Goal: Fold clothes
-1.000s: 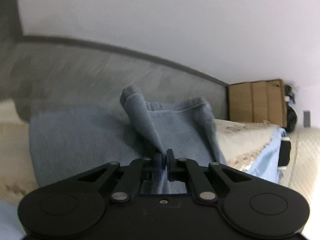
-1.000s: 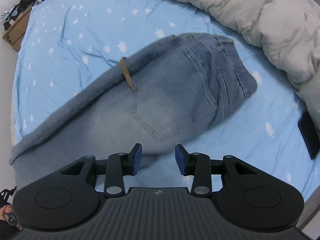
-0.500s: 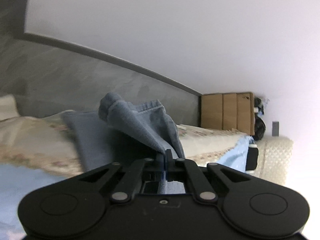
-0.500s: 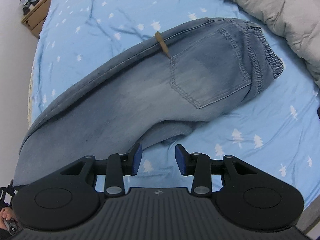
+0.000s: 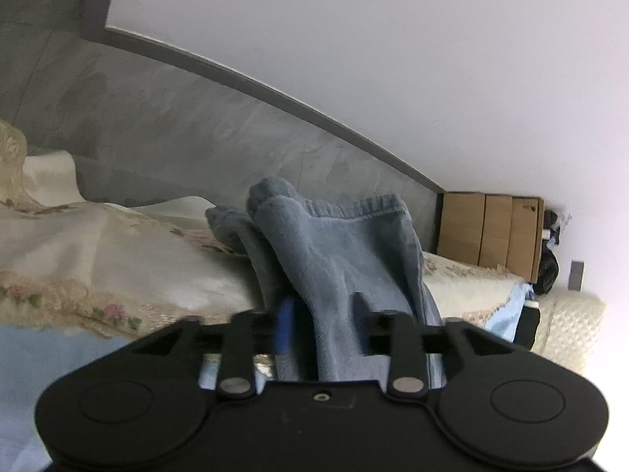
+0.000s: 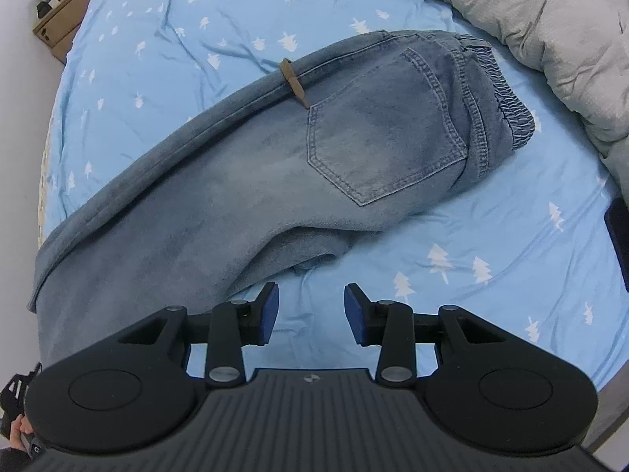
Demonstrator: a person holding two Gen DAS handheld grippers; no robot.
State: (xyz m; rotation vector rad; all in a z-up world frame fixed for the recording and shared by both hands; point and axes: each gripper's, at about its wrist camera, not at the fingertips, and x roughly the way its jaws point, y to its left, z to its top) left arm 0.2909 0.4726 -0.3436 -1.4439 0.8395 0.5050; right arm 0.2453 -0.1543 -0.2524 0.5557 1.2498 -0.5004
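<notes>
Jeans hem between the left gripper's opening jaws

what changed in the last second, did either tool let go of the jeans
The left tool was clamped on the hem end of the jeans; its jaws are now opening, with the denim hem still between them. The left view has swung along the bed edge. The right tool stayed open and empty over the blue sheet, and the jeans slid a little in its view.

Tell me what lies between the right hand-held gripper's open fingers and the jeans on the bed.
Only bare blue tree-print bedsheet separates the right hand-held gripper from the jeans, seen in the right wrist view.
</notes>
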